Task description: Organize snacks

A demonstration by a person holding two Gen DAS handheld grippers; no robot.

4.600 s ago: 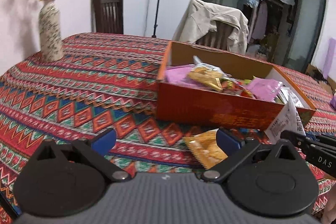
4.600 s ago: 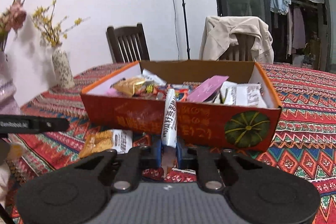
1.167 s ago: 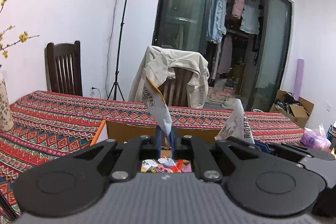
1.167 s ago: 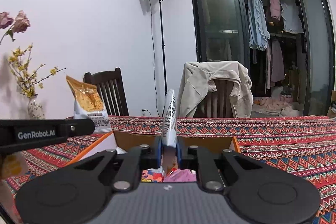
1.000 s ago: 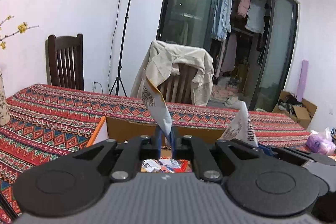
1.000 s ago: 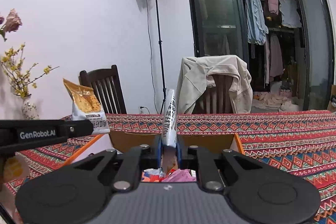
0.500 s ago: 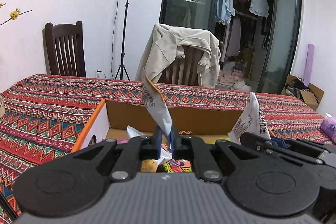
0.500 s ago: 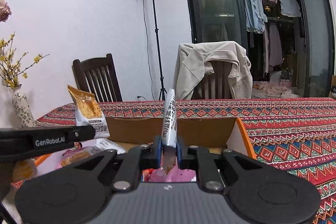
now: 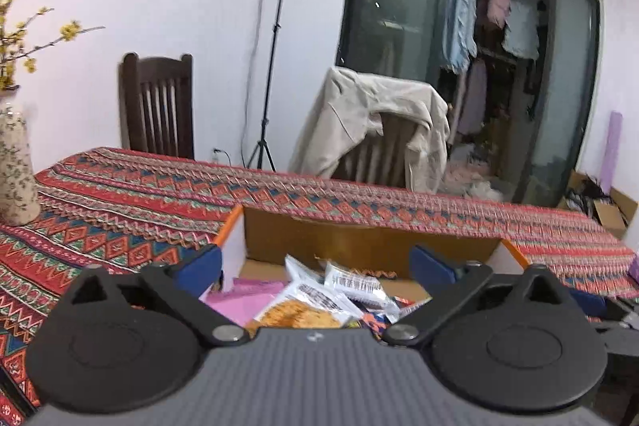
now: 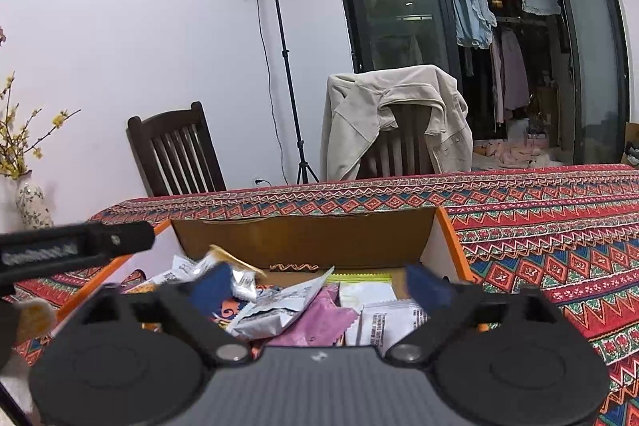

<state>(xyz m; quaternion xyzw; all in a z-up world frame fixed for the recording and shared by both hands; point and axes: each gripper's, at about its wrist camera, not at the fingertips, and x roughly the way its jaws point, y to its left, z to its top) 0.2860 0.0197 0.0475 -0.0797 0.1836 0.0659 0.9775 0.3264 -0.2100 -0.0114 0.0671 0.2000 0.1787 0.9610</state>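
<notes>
An orange cardboard box point(image 9: 359, 238) point(image 10: 303, 238) full of snack packets stands on the patterned tablecloth, right under both grippers. My left gripper point(image 9: 315, 266) hangs over the box's near left part. Its jaws are opening and nothing is between its blue pads. A white-and-orange cracker packet point(image 9: 303, 306) lies loose on the pile just below it. My right gripper point(image 10: 319, 286) is over the box's near right part, its jaws opening too and holding nothing. A silver-white packet point(image 10: 279, 310) lies on pink packets beneath it. The left gripper's finger point(image 10: 76, 250) juts in from the left of the right wrist view.
The tablecloth point(image 9: 120, 218) point(image 10: 559, 226) spreads out on both sides of the box. A flowered vase point(image 9: 16, 166) point(image 10: 32, 200) stands at the table's left. Behind the table are a dark wooden chair point(image 10: 175, 150), a chair draped with a beige jacket point(image 10: 395, 118) and a light stand point(image 10: 283, 66).
Both grippers were shut on upright snack packets; now both stand wide and the packets have dropped into the box. Both hands have sunk a little toward the box.
</notes>
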